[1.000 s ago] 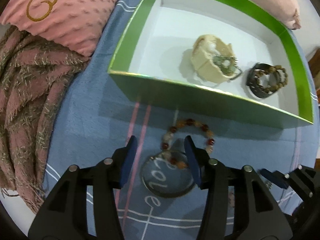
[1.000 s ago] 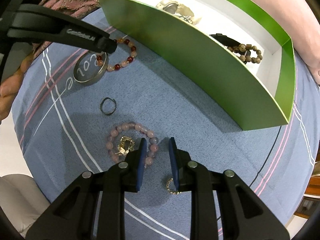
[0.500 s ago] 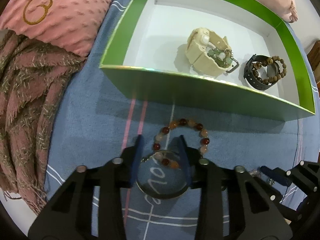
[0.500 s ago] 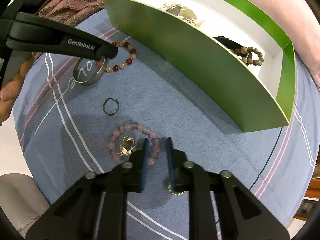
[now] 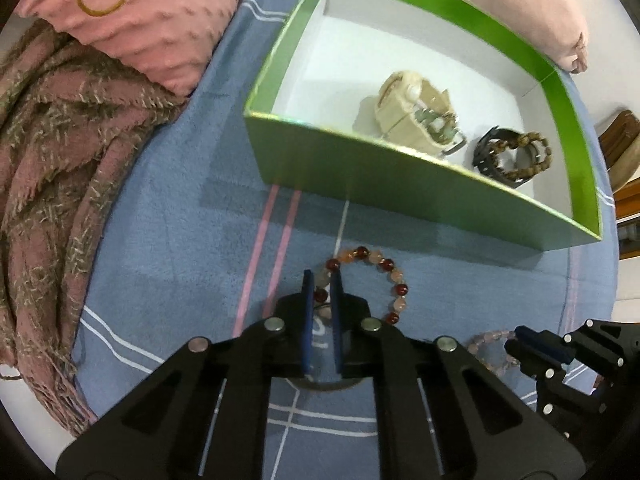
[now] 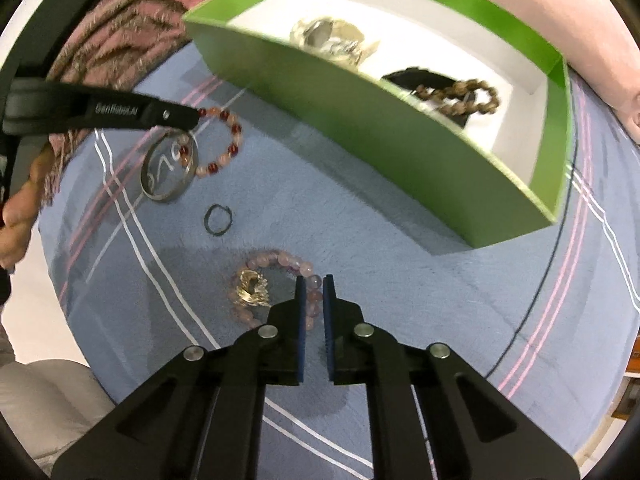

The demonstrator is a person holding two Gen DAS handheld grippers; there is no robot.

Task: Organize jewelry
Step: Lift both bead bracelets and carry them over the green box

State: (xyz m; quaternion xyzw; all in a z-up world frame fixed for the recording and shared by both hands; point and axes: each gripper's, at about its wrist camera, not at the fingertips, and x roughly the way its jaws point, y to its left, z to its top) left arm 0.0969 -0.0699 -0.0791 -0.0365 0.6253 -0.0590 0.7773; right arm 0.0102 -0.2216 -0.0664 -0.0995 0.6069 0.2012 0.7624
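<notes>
Left claw [image 5: 321, 280]: fingers pinched nearly together on the red-and-peach bead bracelet [image 5: 374, 278], beads showing between the blue pads. The bracelet lies on the blue striped blanket [image 5: 160, 240], overlapping the rim of a silver bangle [image 6: 170, 170] (writing across it, looks like "love", not sharp enough to be sure). From the right wrist view the left claw's arm reads "GenRobot.AI" in white on black.

Right claw [image 6: 314, 284]: fingers also narrowed, clamped on the pink bead bracelet [image 6: 276, 280] at its near-right edge. A gold charm piece [image 6: 252, 290] sits inside that bracelet's loop. Small dark ring [image 6: 218, 219] lies alone on the blanket, between the pink bracelet and the bangle.

Farther out: green box [image 5: 360, 176], white inside, standing on the blanket. In it:
- cream watch [image 5: 412, 114] with a small metal-and-green piece resting on it, mid-box
- black watch [image 5: 498, 156] with a brown bead bracelet [image 5: 520, 152] lying over it, toward the right end

Neither gripped bracelet is in the box; both are on the blanket in front of its near wall.

Beyond, left: brown-pink fringed throw [image 5: 52, 160] and a pink dotted pillow [image 5: 160, 12] with a gold embroidered loop motif (no readable letters). A second pink cushion [image 5: 500, 12] sits behind the box.
</notes>
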